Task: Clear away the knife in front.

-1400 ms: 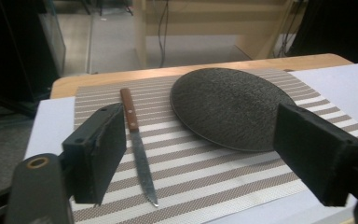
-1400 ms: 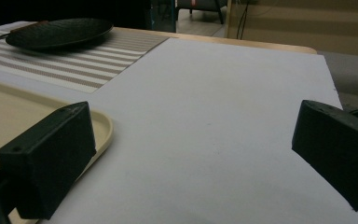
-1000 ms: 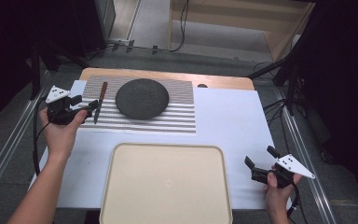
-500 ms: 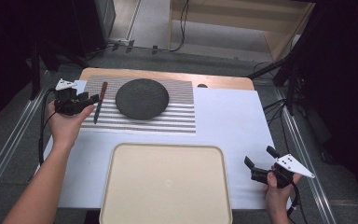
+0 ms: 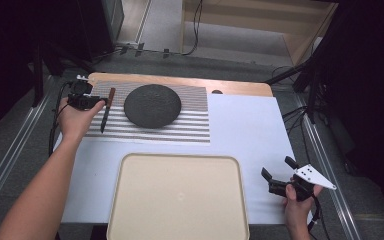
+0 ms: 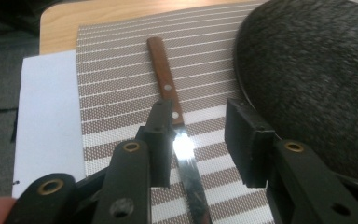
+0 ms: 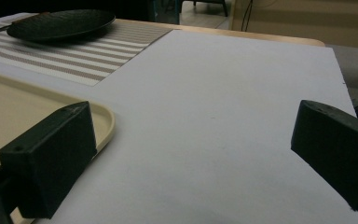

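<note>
A wooden-handled knife (image 6: 172,121) lies on the striped mat (image 5: 180,125), just left of the dark round plate (image 5: 152,105). The left gripper (image 6: 200,140) straddles it with jaws apart, possibly not yet touching. The right gripper (image 5: 277,175) hovers open beside the beige tray (image 5: 130,200).

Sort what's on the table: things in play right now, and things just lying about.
In play, likely: knife, between the open left gripper fingers; striped placemat under it.

Lying about: dark plate, beige tray, idle open right gripper.
</note>
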Demonstrator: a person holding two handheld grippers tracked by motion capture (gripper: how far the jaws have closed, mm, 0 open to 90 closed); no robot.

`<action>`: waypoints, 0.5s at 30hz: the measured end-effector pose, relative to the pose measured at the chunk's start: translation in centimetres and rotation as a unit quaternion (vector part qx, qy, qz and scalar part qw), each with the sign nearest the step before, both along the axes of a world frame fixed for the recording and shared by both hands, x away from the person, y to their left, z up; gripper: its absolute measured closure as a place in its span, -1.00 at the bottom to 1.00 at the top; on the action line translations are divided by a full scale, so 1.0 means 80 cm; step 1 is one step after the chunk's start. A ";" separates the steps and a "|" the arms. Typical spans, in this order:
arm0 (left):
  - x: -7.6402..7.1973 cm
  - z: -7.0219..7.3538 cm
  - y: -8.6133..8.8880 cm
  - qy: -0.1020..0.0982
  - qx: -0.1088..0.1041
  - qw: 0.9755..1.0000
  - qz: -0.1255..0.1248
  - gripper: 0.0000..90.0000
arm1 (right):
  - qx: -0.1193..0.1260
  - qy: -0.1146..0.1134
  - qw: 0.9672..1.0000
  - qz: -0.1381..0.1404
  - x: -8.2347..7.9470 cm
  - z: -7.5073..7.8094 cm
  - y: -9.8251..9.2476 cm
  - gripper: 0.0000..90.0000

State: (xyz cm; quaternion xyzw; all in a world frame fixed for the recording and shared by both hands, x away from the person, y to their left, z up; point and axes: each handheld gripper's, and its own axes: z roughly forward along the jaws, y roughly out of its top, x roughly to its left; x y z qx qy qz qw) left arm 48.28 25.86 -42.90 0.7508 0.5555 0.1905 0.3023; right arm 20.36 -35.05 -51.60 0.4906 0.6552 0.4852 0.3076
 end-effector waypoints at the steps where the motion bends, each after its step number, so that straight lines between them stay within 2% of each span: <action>1: 0.000 0.000 0.000 0.000 0.000 1.000 0.000 0.39 | 0.000 0.000 1.000 0.000 0.000 0.000 0.000 -1.00; 4: 0.012 -0.003 -0.001 0.016 0.000 1.000 0.006 0.42 | 0.001 0.002 1.000 0.000 0.001 0.000 0.000 -1.00; 5: 0.019 -0.004 -0.003 0.030 0.002 1.000 0.006 0.43 | 0.000 0.003 1.000 0.000 0.001 0.000 0.000 -1.00; 6: 0.019 -0.004 -0.003 0.030 0.002 1.000 0.006 0.43 | 0.000 0.003 1.000 0.000 0.001 0.000 0.000 -1.00; 7: 0.025 -0.006 -0.006 0.042 0.001 0.999 0.014 0.43 | 0.000 0.003 1.000 0.000 0.001 -0.001 0.000 -1.00; 9: 0.027 -0.007 -0.008 0.047 0.004 0.999 0.014 0.44 | 0.001 0.003 1.000 0.001 0.001 -0.001 0.000 -1.00; 15: 0.047 -0.013 -0.011 0.083 0.016 0.996 0.022 0.47 | 0.003 0.002 1.000 0.004 0.001 -0.001 0.000 -1.00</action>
